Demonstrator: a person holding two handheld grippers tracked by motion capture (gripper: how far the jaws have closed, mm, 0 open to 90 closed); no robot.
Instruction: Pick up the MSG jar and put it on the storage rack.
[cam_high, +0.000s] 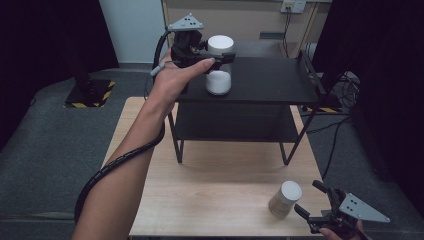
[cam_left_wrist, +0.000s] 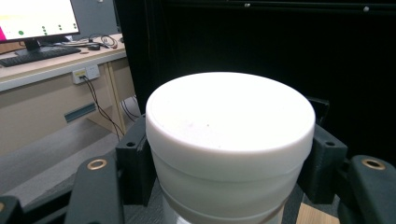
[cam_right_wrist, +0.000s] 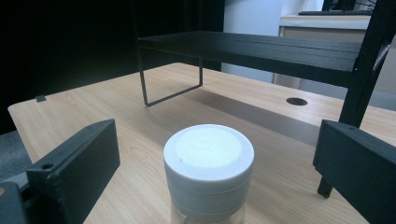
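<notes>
A jar with a white lid and white contents (cam_high: 219, 80) stands at the left of the black shelf's top board (cam_high: 270, 80). My left gripper (cam_high: 220, 56) is shut on it just under the lid. In the left gripper view the lid (cam_left_wrist: 229, 112) sits between the black pads (cam_left_wrist: 133, 158), which press on both sides. A second white-lidded jar (cam_high: 285, 198) stands upright on the wooden table (cam_high: 220, 180) at the front right. My right gripper (cam_high: 307, 196) is open right beside it. In the right gripper view this jar (cam_right_wrist: 208, 163) stands between the wide-apart jaws without touching them.
The black two-level metal shelf rests on the far half of the table, and its lower board (cam_high: 235, 125) is bare. A thin leg frame (cam_right_wrist: 170, 93) and a thicker post (cam_right_wrist: 359, 79) stand near the front jar. Beyond the table are grey floor and cables.
</notes>
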